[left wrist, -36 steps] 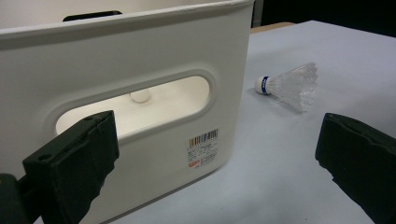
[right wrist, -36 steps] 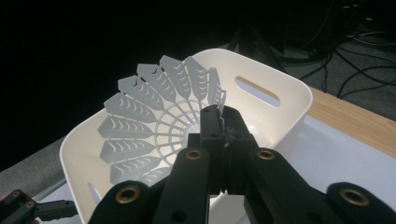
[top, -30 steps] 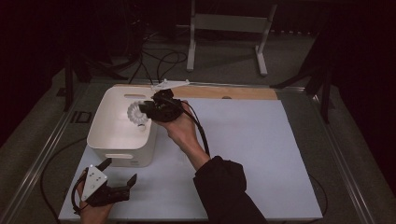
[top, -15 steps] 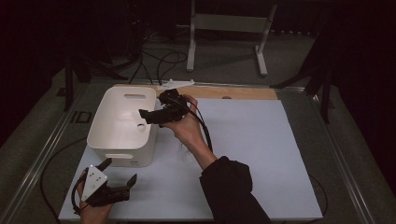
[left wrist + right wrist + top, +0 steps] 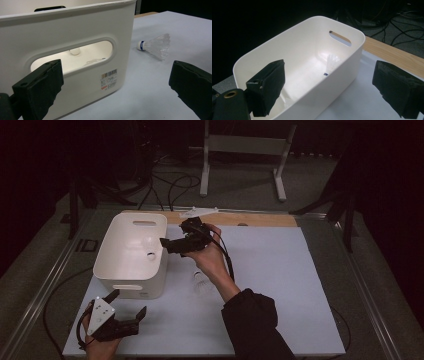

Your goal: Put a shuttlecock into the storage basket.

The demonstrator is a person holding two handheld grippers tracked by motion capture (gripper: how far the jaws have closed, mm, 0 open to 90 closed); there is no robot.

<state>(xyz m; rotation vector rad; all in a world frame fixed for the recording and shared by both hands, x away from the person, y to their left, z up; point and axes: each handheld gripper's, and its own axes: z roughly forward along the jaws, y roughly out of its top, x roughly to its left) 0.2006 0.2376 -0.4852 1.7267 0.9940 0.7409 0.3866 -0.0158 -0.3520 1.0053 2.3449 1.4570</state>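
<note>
Shuttlecock (image 5: 331, 62) inside white bin (image 5: 352, 53), perhaps upright; another (image 5: 155, 46) beside it.

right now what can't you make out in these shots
- Barcode sticker on the bin, left gripper view: print too small to read.
- Shuttlecock in the bin, right gripper view: its cork is hidden behind the near wall.
- Shuttlecock on the table, high view: pale blur, half under the right forearm.
- Left claw, high view: dark, jaw tips hard to separate.

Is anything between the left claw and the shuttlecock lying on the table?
Nothing visible. In the left gripper view the shuttlecock lies on bare table beyond the open left claw; the bin sits off to one side.
</note>
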